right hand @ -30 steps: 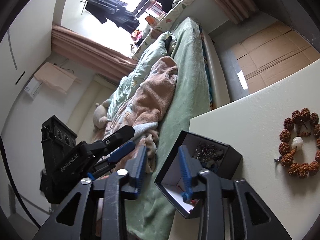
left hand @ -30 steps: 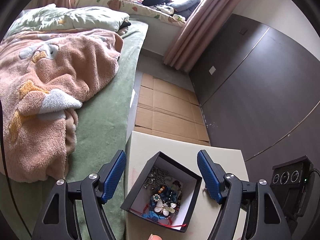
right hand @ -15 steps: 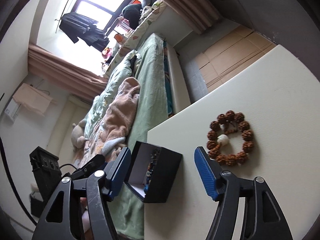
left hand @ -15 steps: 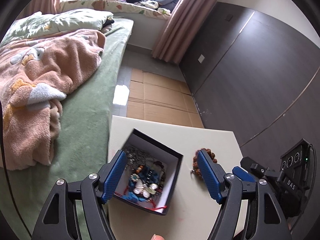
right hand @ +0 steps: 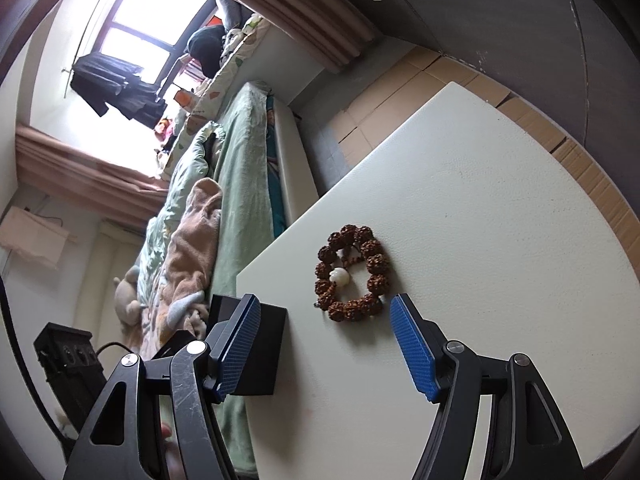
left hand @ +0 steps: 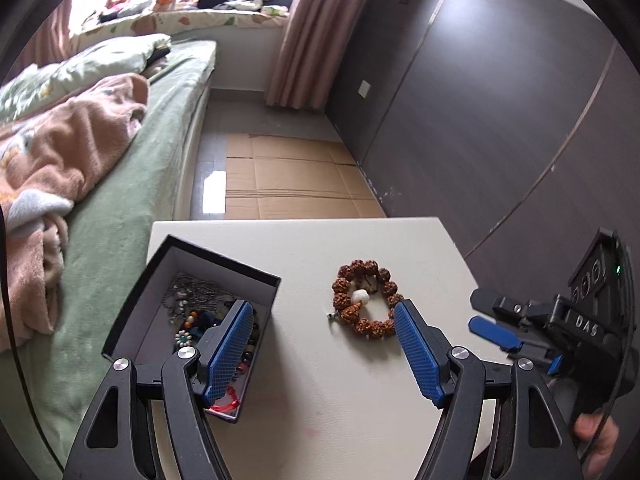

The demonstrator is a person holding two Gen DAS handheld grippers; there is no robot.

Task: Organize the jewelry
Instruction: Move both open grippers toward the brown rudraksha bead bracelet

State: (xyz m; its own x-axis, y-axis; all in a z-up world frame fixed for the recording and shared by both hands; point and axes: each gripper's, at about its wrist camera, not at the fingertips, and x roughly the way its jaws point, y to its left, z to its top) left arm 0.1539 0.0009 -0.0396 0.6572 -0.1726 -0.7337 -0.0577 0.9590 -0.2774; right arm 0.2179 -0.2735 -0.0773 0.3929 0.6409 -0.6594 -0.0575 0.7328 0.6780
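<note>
A brown beaded bracelet [left hand: 364, 300] with one white bead lies flat on the cream table [left hand: 340, 400]. It also shows in the right wrist view [right hand: 352, 274]. A black open box [left hand: 188, 316] holding several pieces of jewelry sits at the table's left edge; in the right wrist view the box [right hand: 260, 356] is seen from the side. My left gripper [left hand: 324, 348] is open and empty above the table, between box and bracelet. My right gripper [right hand: 324, 344] is open and empty, just short of the bracelet; it also shows in the left wrist view [left hand: 496, 332].
A bed [left hand: 120, 184] with a green sheet and a pink blanket [left hand: 60, 148] runs along the table's left side. Cardboard [left hand: 296, 176] covers the floor beyond the table. A dark wall [left hand: 500, 100] stands at the right.
Both grippers swung to the right, from the box toward the bracelet. The right gripper opened wide; its jaws were narrow at the box's rim a second ago. The box stays put.
</note>
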